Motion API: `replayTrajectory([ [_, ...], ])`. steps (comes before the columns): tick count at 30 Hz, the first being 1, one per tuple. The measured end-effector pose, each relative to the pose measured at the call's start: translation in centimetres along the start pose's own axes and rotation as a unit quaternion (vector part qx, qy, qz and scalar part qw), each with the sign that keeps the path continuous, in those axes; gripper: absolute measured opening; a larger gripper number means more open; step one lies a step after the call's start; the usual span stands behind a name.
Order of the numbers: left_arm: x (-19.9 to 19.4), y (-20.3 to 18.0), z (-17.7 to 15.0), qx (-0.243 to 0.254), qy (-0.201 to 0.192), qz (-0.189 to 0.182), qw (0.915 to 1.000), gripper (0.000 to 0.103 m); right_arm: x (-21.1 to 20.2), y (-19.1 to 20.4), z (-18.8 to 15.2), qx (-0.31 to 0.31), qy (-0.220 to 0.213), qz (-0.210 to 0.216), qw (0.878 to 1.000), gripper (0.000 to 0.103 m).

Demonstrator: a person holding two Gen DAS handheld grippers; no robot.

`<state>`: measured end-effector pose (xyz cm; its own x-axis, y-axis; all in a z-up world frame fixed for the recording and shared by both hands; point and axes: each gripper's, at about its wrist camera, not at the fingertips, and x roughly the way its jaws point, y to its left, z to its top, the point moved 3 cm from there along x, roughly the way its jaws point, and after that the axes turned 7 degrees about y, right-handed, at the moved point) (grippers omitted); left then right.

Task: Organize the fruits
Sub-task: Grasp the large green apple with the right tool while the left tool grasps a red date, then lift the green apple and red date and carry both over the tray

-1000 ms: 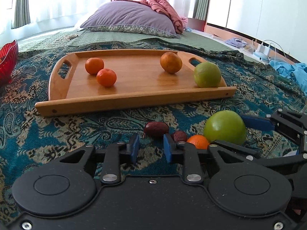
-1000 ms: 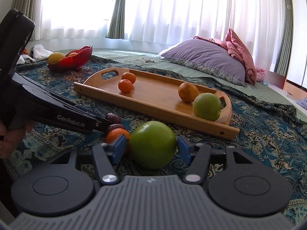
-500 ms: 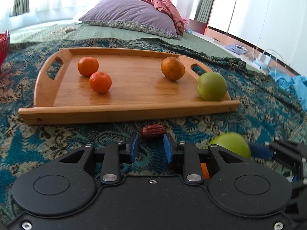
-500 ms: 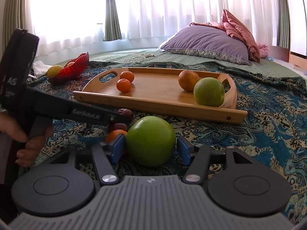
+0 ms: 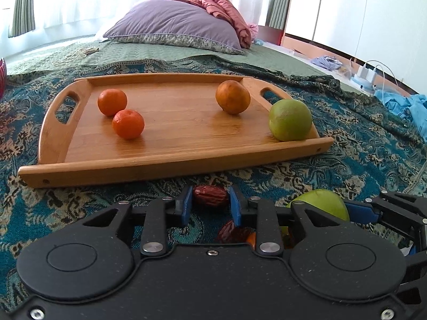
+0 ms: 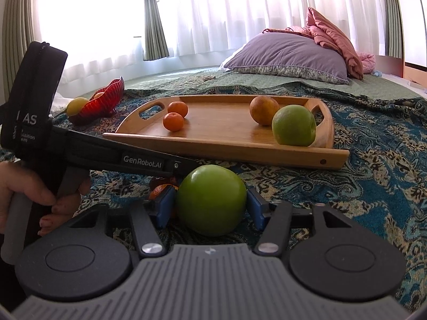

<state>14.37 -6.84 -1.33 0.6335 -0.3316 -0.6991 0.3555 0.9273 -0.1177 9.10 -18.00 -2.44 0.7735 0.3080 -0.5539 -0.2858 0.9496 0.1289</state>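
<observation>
Left gripper [image 5: 209, 204] pinching red date [image 5: 210, 195] between blue pads, just in front of tray's near edge. Right gripper [image 6: 210, 208] around green apple [image 6: 210, 198] on patterned blanket [image 6: 373, 186]; jaws just been closing, left pad against apple, right pad at its side, contact unclear. Second date [image 5: 230, 234] and small orange [image 6: 160, 190] on blanket beside apple. Wooden tray [image 5: 170, 165]: two tangerines [image 5: 128, 124] near left handle, orange [image 5: 232, 96] and green apple [image 5: 290, 120] at right end. Red bowl [image 6: 102, 101] near blanket's far left edge.

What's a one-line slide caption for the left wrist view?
Left gripper shut on a red date on the patterned blanket, wooden tray of citrus and a green apple beyond.
</observation>
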Motion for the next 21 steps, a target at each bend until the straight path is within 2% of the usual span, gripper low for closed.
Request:
replayTrajectory([
  [11, -1.3, 0.7, 0.6, -0.003, -0.010, 0.021, 0.9997, 0.028, -0.2, 0.6, 0.6, -0.004, -0.014, -0.019, 1.000, 0.060],
  [21, -2.4, 2.1, 2.6, -0.002, -0.030, 0.033, 0.9990, 0.028, 0.1, 0.5, 3.1, -0.008, -0.034, -0.032, 0.999, 0.060],
])
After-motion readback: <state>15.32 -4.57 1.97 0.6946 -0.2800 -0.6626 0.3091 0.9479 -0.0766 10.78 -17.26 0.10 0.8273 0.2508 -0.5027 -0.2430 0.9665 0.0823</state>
